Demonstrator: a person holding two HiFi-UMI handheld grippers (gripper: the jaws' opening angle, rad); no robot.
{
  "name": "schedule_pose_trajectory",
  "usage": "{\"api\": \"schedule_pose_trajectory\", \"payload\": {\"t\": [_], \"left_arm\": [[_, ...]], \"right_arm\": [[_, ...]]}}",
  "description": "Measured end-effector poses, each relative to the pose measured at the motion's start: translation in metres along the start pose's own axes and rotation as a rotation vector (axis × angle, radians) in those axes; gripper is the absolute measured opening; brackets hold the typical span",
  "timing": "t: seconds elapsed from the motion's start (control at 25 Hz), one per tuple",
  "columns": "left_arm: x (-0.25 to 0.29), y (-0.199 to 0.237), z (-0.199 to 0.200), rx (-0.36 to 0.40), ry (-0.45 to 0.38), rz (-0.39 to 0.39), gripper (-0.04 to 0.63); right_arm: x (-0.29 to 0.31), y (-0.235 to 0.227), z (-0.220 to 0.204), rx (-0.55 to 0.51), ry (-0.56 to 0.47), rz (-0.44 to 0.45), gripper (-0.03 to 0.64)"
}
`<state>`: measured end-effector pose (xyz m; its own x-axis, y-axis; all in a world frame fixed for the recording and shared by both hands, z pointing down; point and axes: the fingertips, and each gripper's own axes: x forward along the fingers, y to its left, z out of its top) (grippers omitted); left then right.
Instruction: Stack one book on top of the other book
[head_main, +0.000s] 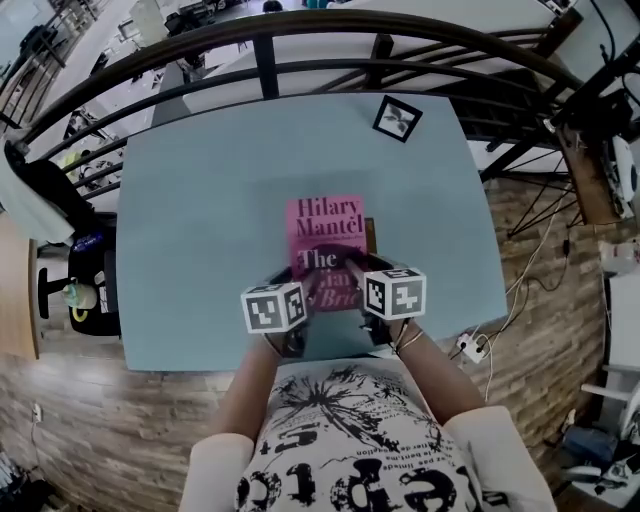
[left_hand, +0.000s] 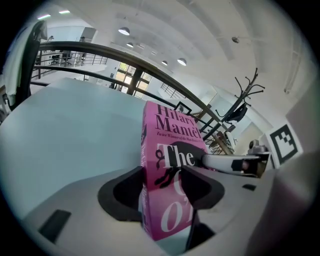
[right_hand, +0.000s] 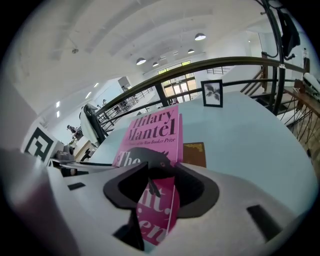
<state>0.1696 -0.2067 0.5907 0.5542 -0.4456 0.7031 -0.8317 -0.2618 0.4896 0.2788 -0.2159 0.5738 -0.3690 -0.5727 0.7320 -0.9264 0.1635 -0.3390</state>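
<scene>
Looking down on a pale blue table (head_main: 200, 200), and there near its middle, a pink paperback book (head_main: 325, 235) with white and black lettering on the cover. Caught at the near end from both sides! Pinched along the spine edge by the left gripper (left_hand: 162, 186), jaws drawn in to the thickness of the book, pads pressed on the front cover and the back. Pinched along the page edge by the right gripper (right_hand: 157, 187), jaws roughly half closed and tight on the same pink cover. Far end of the book pointing away, toward a small black-framed picture (head_main: 397, 118) standing near the far edge of the table.

Just at the right edge of the pink cover, and partly under it, a brown book (right_hand: 194, 154) lying flat on the table, only a narrow strip in sight. Impossible to tell whether pink rests on brown or hangs just above it. Beyond the table, a dark curved railing (head_main: 265, 30).
</scene>
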Motion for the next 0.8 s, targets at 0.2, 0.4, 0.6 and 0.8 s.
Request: {"api": "schedule_pose_trajectory", "payload": {"t": [0.2,0.4,0.6,0.8], "left_arm": [[0.019,-0.014,-0.014,-0.017,0.018,0.022,0.239],[0.036,-0.018,-0.023,-0.013,0.057,0.026,0.238],[0.047,-0.017,-0.028,-0.001,0.091,0.027,0.238],[0.054,-0.016,-0.029,0.022,0.086,0.048,0.238]], "right_arm": [[-0.001,-0.028,-0.016,0.044,0.03,0.003,0.155],[0.005,-0.046,-0.026,0.063,0.064,0.005,0.155],[0.013,-0.056,-0.033,0.078,0.092,0.001,0.155],[0.022,-0.063,-0.038,0.109,0.099,0.003,0.159]]}}
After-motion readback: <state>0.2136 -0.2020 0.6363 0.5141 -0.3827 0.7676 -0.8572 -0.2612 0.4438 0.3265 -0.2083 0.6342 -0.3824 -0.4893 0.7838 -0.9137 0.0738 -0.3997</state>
